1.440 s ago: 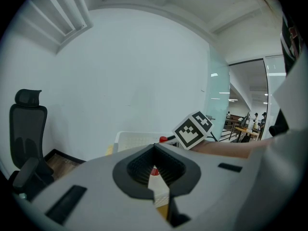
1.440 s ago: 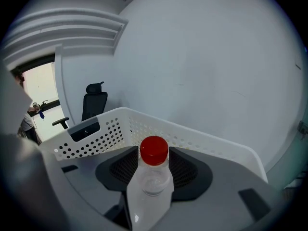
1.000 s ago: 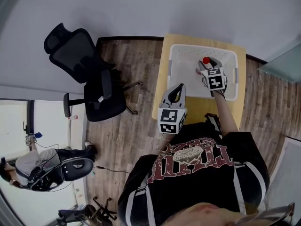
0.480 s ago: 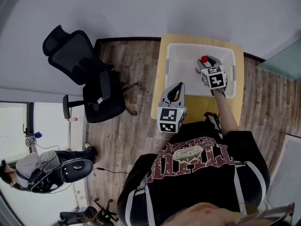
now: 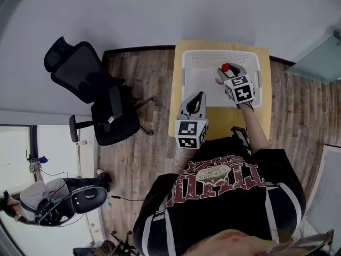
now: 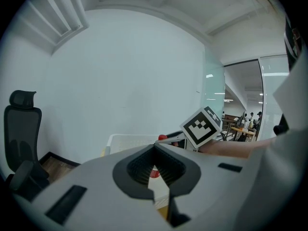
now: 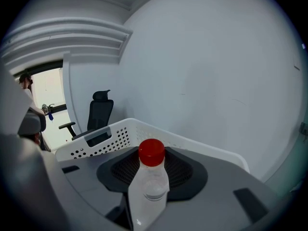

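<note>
**Bottle upright in your right fingers**
Your right gripper clamped its fingers on the clear plastic red-capped bottle, long axis upright, just above the white perforated plastic basket; your left gripper had its fingers together, empty, well short of it.

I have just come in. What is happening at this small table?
A person stands at a small wooden table with a gripper in each hand. The right gripper is shut on a clear bottle with a red cap, held upright over the white perforated basket on the table. The left gripper is shut with nothing in it and points toward the basket from the near side.
</note>
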`<state>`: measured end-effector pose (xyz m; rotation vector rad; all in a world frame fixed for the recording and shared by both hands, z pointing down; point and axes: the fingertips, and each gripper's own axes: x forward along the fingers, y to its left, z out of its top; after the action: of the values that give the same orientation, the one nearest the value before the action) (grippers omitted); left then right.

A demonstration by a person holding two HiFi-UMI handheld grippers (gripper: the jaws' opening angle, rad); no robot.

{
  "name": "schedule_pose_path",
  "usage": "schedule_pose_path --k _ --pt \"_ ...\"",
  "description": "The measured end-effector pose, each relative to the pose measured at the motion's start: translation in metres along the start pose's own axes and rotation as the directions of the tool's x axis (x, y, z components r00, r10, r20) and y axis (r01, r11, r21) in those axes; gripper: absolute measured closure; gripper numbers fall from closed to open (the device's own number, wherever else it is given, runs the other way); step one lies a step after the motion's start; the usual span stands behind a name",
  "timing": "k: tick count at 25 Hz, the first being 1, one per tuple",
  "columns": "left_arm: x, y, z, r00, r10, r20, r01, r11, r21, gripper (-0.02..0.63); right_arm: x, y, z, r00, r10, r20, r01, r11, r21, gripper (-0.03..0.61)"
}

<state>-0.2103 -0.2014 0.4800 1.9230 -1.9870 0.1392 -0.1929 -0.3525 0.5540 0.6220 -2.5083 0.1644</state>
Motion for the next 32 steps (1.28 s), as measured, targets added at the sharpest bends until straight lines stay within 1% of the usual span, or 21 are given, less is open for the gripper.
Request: schedule_pose_path --k 12,18,25,32 --pt "0.009 -0.013 0.003 0.999 -0.038 0.015 0.038 0.999 0.006 0.586 -0.026 0.005 0.011 0.999 0.022 0.039 -0.022 1.0 -0.014 0.41" --pt "0.014 -0.025 0.001 0.998 -0.06 0.012 0.06 0.998 0.012 0.586 -0.043 0.006 0.014 0.998 0.03 0.056 -0.029 0.999 -0.031 0.411" --pt "0.015 -0.032 0.001 0.997 -0.079 0.008 0.079 0.997 0.016 0.586 -0.061 0.011 0.025 0.996 0.034 0.08 -0.03 0.998 -0.053 0.411" --pt "0.012 -0.035 -0.001 0.996 -0.091 0.002 0.091 0.996 0.024 0.586 -0.074 0.017 0.028 0.995 0.032 0.095 -0.028 0.998 -0.05 0.411"
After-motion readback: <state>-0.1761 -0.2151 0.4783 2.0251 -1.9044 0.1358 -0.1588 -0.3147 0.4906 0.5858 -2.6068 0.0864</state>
